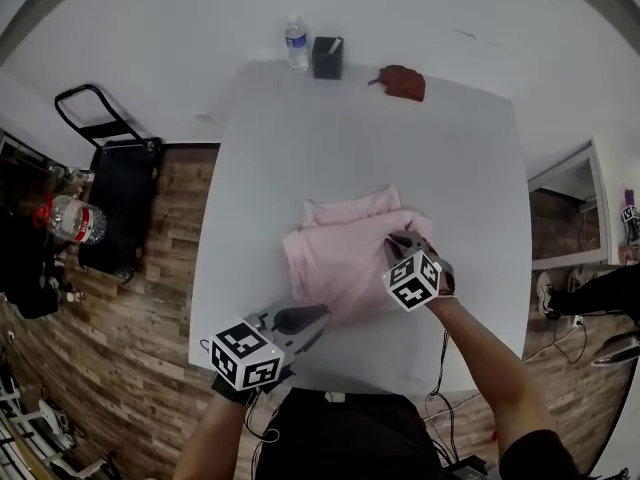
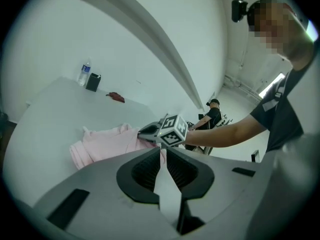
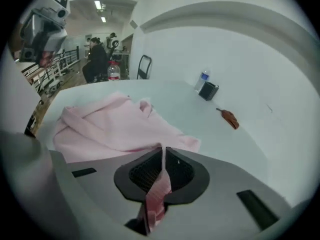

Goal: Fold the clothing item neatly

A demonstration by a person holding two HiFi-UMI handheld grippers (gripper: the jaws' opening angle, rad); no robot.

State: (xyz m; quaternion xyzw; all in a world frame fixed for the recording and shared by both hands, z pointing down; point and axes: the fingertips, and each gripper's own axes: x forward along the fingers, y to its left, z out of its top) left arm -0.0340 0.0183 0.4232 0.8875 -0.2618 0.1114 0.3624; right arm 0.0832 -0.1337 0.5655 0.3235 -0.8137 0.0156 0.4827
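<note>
A pink garment (image 1: 340,253) lies partly folded and rumpled in the middle of the white table (image 1: 350,138). My right gripper (image 1: 402,240) sits on the garment's right side, shut on a fold of pink cloth that shows pinched between its jaws (image 3: 162,150). My left gripper (image 1: 316,317) is at the garment's near left edge, close to the table's front. Its jaws (image 2: 162,152) are closed on a thin pale strip of the garment's hem. In the left gripper view the garment (image 2: 105,141) lies ahead, with the right gripper (image 2: 150,132) on its far side.
At the table's far edge stand a water bottle (image 1: 296,43) and a black box (image 1: 327,57), with a red-brown cloth (image 1: 403,81) to their right. A black cart (image 1: 115,188) and a large bottle (image 1: 75,218) are on the wooden floor at left.
</note>
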